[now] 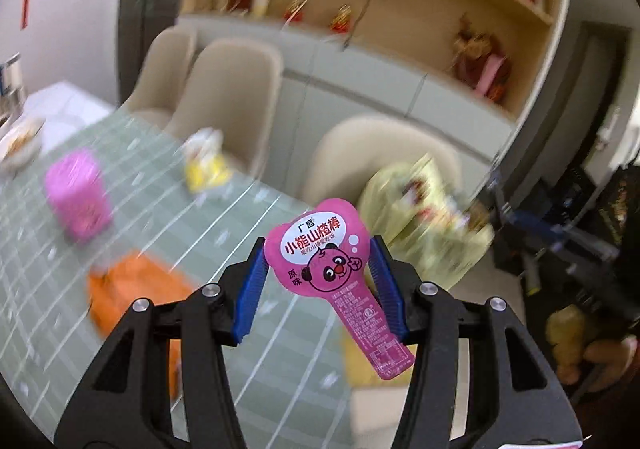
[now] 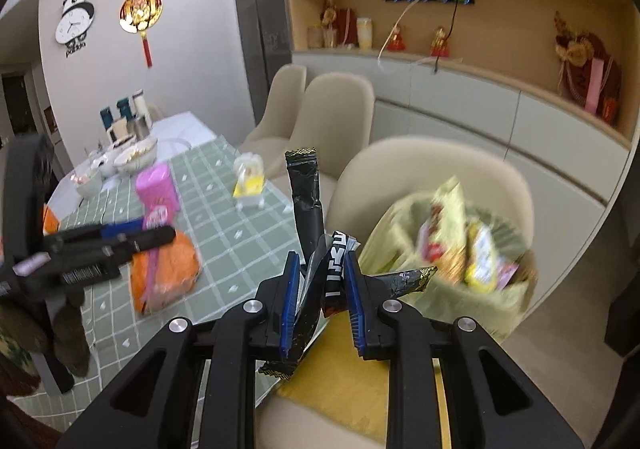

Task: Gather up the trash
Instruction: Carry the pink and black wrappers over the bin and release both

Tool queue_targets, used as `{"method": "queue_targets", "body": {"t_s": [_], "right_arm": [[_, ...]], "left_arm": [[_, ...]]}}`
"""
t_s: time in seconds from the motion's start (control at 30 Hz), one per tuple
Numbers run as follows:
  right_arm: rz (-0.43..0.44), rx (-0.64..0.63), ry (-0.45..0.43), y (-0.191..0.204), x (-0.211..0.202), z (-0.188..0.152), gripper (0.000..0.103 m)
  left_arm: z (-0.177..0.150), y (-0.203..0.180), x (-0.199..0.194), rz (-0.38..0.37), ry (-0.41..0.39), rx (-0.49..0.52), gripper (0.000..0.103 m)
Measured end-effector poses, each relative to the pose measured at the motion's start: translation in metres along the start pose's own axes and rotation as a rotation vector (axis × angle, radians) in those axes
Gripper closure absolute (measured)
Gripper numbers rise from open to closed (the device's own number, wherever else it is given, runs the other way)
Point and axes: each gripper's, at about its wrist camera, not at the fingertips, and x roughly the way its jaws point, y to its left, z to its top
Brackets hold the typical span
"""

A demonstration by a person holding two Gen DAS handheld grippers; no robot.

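Observation:
My left gripper (image 1: 320,261) is shut on a pink bear-print lollipop wrapper (image 1: 324,261) and holds it in the air over the table's right end. My right gripper (image 2: 320,273) is shut on crumpled black wrappers (image 2: 308,205) above the table edge. A trash bin lined with a pale yellow bag (image 2: 452,249), with several wrappers in it, stands on a chair to the right; it also shows blurred in the left wrist view (image 1: 424,217). My left gripper appears at the left of the right wrist view (image 2: 160,235).
On the green checked tablecloth (image 2: 224,217) lie an orange packet (image 2: 168,269), a pink tissue pack (image 2: 156,189) and a small yellow-white wrapper (image 2: 250,179). Bowls and cups (image 2: 120,157) stand at the far end. Beige chairs (image 2: 332,113) line the table's right side.

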Motion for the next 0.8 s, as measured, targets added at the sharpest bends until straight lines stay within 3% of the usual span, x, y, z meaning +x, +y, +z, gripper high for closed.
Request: {"method": "queue_targets", "body": {"t_s": [0.1, 0.23, 0.47, 0.63, 0.73, 0.8], "right_arm": [[-0.04, 0.003, -0.043, -0.034, -0.009, 0.015, 0.081], [-0.099, 0.008, -0.069, -0.079, -0.014, 0.026, 0.081], [-0.174, 0.061, -0.081, -0.164, -0.016, 0.024, 0.081], [-0.188, 0.123, -0.044, -0.209, -0.001, 0.01, 0.081], [-0.179, 0.145, -0.018, -0.226, 0.009, 0.001, 0.081], [-0.169, 0.155, -0.003, -0.232, 0.017, -0.003, 0.081]], "left_arm": [[0.032, -0.027, 0.016, -0.081, -0.041, 0.03, 0.054], [0.061, -0.067, 0.057, -0.163, -0.034, 0.061, 0.054], [0.071, -0.134, 0.184, -0.231, 0.126, 0.082, 0.054], [0.057, -0.159, 0.251, -0.203, 0.222, 0.128, 0.054], [0.048, -0.168, 0.287, -0.131, 0.312, 0.18, 0.054], [0.045, -0.169, 0.298, -0.099, 0.331, 0.199, 0.054]]}}
